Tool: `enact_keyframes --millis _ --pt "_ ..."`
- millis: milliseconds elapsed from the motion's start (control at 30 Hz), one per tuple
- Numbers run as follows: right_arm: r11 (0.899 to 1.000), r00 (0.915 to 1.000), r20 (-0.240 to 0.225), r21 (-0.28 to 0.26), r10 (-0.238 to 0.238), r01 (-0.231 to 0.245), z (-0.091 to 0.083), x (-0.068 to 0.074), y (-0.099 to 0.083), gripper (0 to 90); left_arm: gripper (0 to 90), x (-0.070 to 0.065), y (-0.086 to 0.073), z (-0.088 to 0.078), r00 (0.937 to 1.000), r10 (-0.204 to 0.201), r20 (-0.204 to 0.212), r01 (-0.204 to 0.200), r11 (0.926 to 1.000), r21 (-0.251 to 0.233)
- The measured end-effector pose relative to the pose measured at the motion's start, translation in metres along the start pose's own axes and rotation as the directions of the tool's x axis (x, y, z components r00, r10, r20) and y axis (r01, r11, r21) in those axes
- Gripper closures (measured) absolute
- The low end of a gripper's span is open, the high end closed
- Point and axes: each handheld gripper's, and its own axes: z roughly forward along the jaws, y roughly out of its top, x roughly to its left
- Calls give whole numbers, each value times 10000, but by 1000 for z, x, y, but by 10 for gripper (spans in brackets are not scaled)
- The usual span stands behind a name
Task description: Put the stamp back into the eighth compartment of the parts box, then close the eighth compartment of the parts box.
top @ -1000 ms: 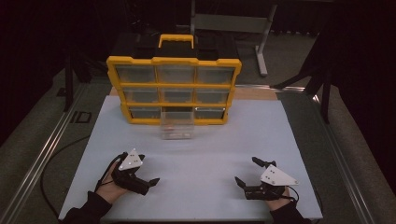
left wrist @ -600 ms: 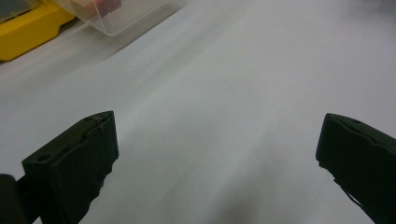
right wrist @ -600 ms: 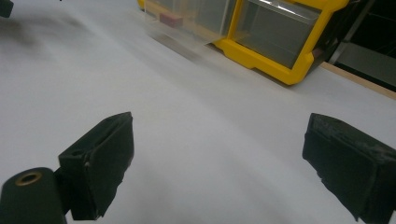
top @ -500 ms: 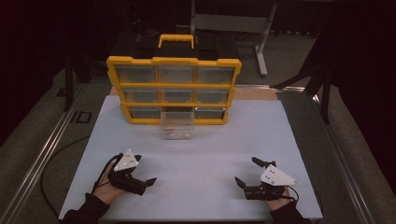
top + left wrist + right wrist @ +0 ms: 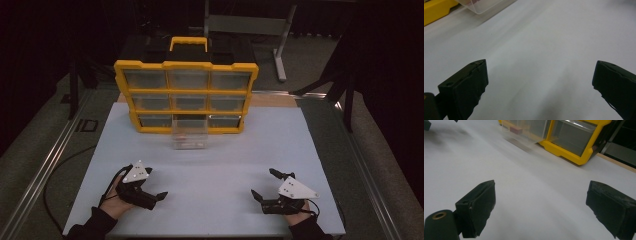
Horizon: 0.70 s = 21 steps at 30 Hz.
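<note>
Left claw (image 5: 159,191): jaws wide apart, empty, low over desk (image 5: 215,165).
Right claw (image 5: 264,186): jaws wide apart, empty.
Clear drawer (image 5: 189,134): pulled out of yellow organizer (image 5: 186,95).

Yellow organiser (image 5: 186,91) with black top, clear drawer (image 5: 189,134), white table (image 5: 215,165), black fingers (image 5: 464,87)

White table (image 5: 210,165) carries a yellow drawer organiser (image 5: 186,95) — one clear drawer (image 5: 189,133) pulled out

The drawer (image 5: 484,5) is cut off at the left gripper view's top edge; its small reddish contents (image 5: 515,130) are too blurred to name in the right gripper view
</note>
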Motion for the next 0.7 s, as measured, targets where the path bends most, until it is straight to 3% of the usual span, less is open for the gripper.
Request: enact_keyframes --millis 700 --pt "10000 10000 25 -17 -47 47 0 0 0 89 0 -1 8 -3 10000 -21 -53 20 10000 -88"
